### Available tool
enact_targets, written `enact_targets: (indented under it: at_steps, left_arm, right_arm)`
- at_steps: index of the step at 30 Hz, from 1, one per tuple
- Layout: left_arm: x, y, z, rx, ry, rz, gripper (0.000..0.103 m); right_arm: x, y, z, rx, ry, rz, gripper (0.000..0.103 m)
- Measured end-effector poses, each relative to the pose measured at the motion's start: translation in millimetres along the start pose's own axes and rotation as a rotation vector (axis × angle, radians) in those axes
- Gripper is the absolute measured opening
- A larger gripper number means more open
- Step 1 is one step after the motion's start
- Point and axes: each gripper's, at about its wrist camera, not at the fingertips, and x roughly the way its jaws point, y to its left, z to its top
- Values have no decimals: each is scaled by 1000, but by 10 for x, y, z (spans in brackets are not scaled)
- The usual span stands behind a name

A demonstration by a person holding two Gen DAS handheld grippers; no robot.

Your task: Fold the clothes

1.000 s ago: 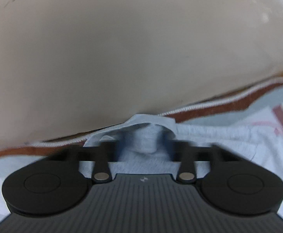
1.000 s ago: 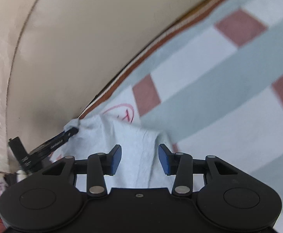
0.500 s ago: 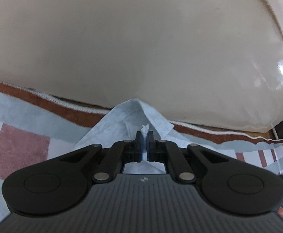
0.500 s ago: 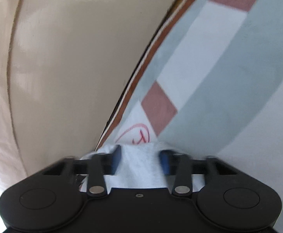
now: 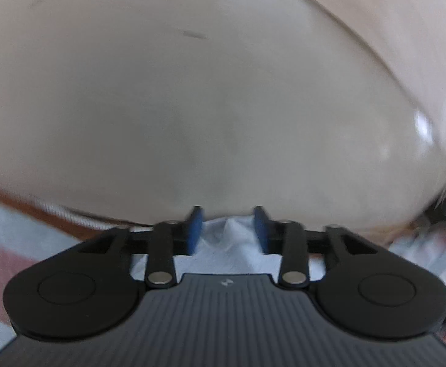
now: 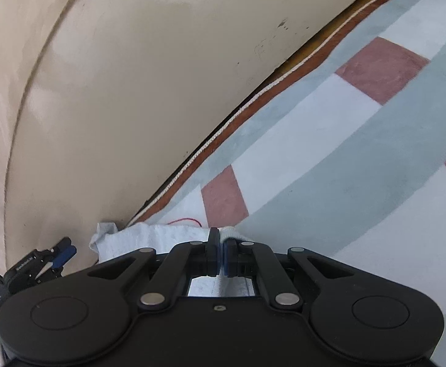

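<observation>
I see my left gripper (image 5: 227,229) with its blue pads spread apart, a peak of the pale grey knitted garment (image 5: 227,244) sitting loose in the gap between them, not clamped. From this wrist camera the cream-coloured glossy wall (image 5: 207,91) fills everything from nine o'clock round to three o'clock. A brown rug border with white piping (image 5: 54,212) runs along its foot at nine o'clock, all of it blurred.

My right gripper (image 6: 222,255) has its pads pressed together on a thick fold of the same garment (image 6: 149,238), which bunches out just ahead of the fingertips. The cloth stretches away toward nine o'clock, where its far corner lifts against the wall (image 6: 161,61). The left gripper (image 6: 60,252) shows there at about eight o'clock, just beside that corner.

The garment lies on a checked rug of pale blue, white and brick-red squares (image 6: 330,168), which covers the floor from twelve o'clock to four o'clock. A thin red line (image 6: 186,220) lies on the white square just beyond the cloth. The rug's brown edge (image 6: 253,110) meets the wall on a diagonal from seven to one o'clock. Small dark scuffs (image 6: 281,24) mark the wall near one o'clock.
</observation>
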Motion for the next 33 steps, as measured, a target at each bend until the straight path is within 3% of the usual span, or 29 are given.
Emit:
enact_targets:
  at_steps: [2,4,5,8,9,10,11,13,17,23,26,29,30,31,33]
  left_arm:
    - [76,-306,-67,189,-12,63,49]
    - [173,-576,-130,339,-21,101,66]
    - [233,-661,-151,383,-17,114,68]
    - [444,-653,-157,384,49,146,69]
    - [514,-651,-158,384,72,156,58]
    - [585,-648,-160,384,94,167,20]
    - [655,-645,-162,384,116,178,1]
    - [724,-606,-155,367,134,200,0]
    - [227,-366,-13,195,-60,160,0]
    - [-23,-99,161,37,-139,61,1]
    - [27,-184,148,68,-115,105,4]
    - [41,-303,57,136,-89,171,33]
    - [19,-320,23,146,-85,175,51]
    - [-10,-326,-13,153,-81,181,60]
    - [-92,-287,-90,157,-65,198,60]
  right_arm:
    - [-32,-11,16,-8,-1,11,5]
    - [-68,-22,34,-15,-3,23,5]
    - [-87,-28,43,-19,-4,29,5]
    - [-141,-45,69,-31,-6,48,5]
    - [-159,-51,78,-34,-7,54,5]
    - [-177,-56,87,-38,-8,60,5]
    - [-193,-51,90,-45,-7,66,5]
    - [-224,-36,95,-59,-4,79,5]
    - [-278,-37,84,-91,1,81,5]
    - [-225,-94,55,-111,-11,62,4]
    - [-198,-73,35,-117,-27,49,4]
    - [-132,-61,39,-126,-11,-5,5]
    - [-91,-75,43,-112,5,-22,5]
    - [-71,-93,49,-91,17,-31,5]
    - [-57,-133,67,-41,35,-34,6]
